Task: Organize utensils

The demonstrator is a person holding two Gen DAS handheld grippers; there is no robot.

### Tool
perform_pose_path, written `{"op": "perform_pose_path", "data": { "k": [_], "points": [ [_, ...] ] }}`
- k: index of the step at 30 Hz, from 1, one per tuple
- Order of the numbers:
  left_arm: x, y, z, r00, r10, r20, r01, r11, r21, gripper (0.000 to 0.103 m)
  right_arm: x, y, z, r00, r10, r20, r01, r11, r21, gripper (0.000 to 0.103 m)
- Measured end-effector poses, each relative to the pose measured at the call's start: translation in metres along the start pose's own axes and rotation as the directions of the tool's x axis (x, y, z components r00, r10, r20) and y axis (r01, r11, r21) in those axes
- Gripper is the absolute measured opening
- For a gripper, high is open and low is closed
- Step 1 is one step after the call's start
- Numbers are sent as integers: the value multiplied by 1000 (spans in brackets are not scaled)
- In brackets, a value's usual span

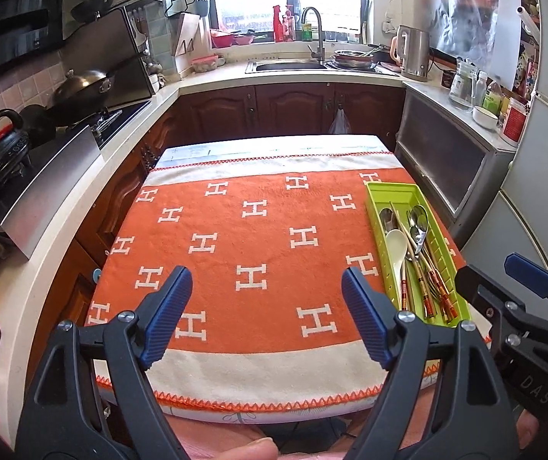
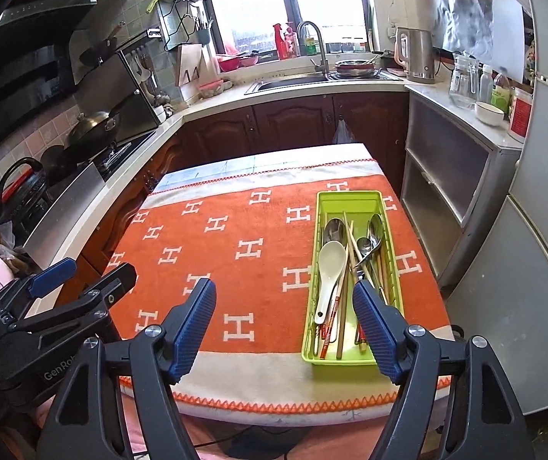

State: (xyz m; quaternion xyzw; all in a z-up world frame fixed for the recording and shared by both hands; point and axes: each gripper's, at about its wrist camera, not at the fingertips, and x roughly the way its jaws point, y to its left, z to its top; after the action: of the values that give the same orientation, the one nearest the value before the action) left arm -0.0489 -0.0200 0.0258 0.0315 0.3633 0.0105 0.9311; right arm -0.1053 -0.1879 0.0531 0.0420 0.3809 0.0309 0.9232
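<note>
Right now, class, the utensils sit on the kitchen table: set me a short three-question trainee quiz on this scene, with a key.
1. True or false: the white spoon lies inside the green tray.
2. Which is the tray nearer to? A: the left gripper B: the right gripper
3. Fill in: the tray rests on an orange cloth patterned with the white letter ___.

Key: 1 true. 2 B. 3 H.
</note>
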Motion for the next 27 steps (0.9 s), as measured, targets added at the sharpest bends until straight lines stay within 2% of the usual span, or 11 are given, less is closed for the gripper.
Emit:
{"op": "perform_pose_path", "data": {
  "k": [27],
  "points": [
    [14, 0, -6, 1000, -16, -22, 16, 1000, -3, 78, 29, 4, -2, 999, 10, -33, -10, 1000, -10, 75]
  ]
}}
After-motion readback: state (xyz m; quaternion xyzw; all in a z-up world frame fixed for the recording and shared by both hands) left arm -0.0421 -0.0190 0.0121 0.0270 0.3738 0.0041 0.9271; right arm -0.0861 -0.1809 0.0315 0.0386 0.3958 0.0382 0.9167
